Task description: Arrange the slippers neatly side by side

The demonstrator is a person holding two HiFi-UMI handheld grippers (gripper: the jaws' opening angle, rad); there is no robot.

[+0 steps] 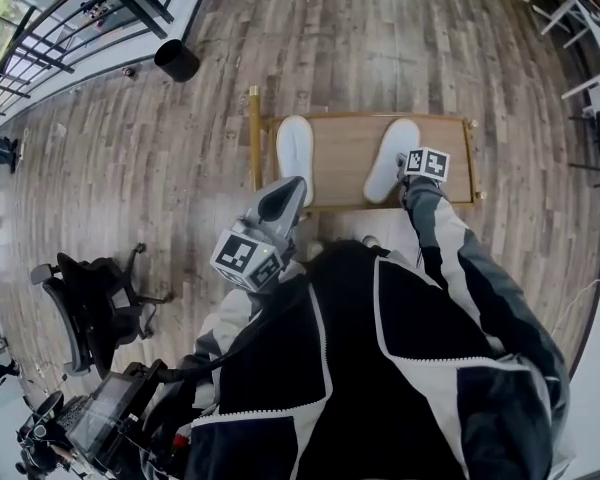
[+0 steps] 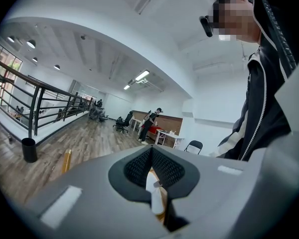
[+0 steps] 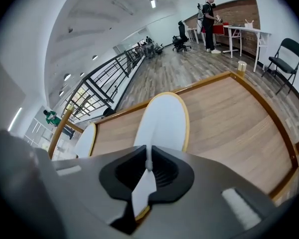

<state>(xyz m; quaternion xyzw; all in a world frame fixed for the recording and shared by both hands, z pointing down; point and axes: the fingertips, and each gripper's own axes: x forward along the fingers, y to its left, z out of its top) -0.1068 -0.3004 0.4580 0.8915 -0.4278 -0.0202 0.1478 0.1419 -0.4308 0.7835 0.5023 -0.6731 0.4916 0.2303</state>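
- Position: two white slippers lie on the low wooden worktop (image 1: 345, 153). The left slipper (image 1: 296, 156) lies roughly straight. The right slipper (image 1: 390, 158) lies well apart from it and askew, its toe angled away towards the far right.
- Right gripper (image 3: 148, 166): its fingers are clamped on the thin heel edge of the right slipper, which lies flat on the worktop ahead of them.
- Left gripper (image 1: 291, 191): its fingers are together with nothing between them. It is held level above the near edge of the worktop, clear of both slippers.
- Risk 1, loss of grip: the hold takes in only a narrow strip of soft material. A quick pull or lift could let the edge slide out of the fingers.
- Risk 2, folding or swinging: with only the heel held, the toe may drag, the sole may buckle, or the slipper may pivot about the grip and end up still askew.
- Risk 3, snagging: the heel sits close to the raised near rim. A sideways drag along it could catch there.
- Risk 4, collision: the left slipper is unrestrained. An overshoot would knock it out of line.
- Risk 5, uneven finish: the toes may end staggered if no check is made against the left slipper.
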